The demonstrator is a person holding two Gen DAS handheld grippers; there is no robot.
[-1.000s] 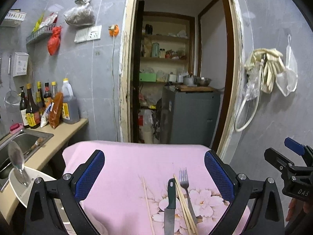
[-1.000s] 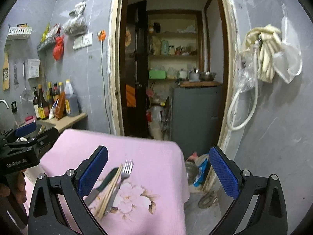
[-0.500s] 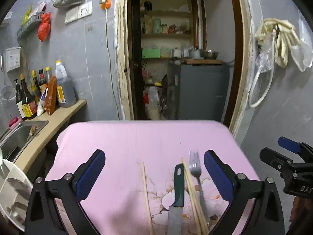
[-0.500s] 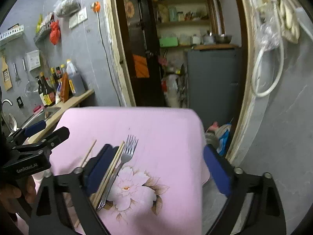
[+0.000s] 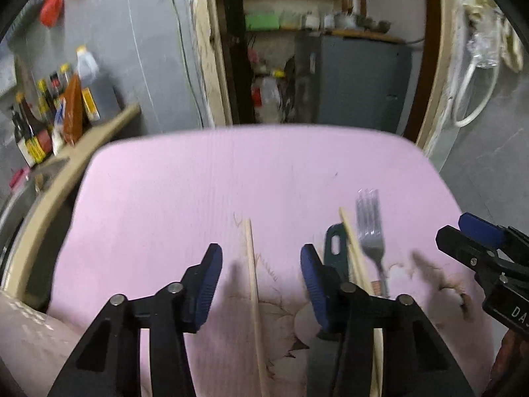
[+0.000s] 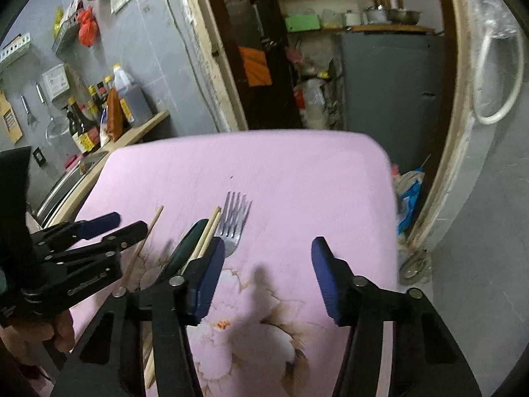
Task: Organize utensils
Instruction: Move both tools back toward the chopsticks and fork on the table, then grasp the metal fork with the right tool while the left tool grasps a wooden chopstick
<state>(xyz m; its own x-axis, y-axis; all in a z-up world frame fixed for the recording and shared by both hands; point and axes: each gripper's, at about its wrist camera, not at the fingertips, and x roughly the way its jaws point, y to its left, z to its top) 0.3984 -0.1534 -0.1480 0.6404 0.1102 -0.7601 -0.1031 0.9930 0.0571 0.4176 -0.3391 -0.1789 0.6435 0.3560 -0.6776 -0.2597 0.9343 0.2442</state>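
So far: nothing sorted.
Left claw (image 5: 259, 279): closing, astride lone chopstick (image 5: 253, 274), ungripped.
Right claw (image 6: 267, 278): closing, empty.
Left: fork (image 6: 233, 228), knife (image 6: 185, 248).

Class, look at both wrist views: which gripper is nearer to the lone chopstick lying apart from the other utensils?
Left. The lone chopstick lies between the left gripper's open fingers, untouched. The right gripper hangs over bare cloth beyond the fork, its jaws also just closing.

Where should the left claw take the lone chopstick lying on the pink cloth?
Probably mid-shaft, from straight above. The lone chopstick lies flat on the pink cloth, running away from the camera, apart from the knife and fork. The left claw, jaws just narrowing, already straddles it without touching.
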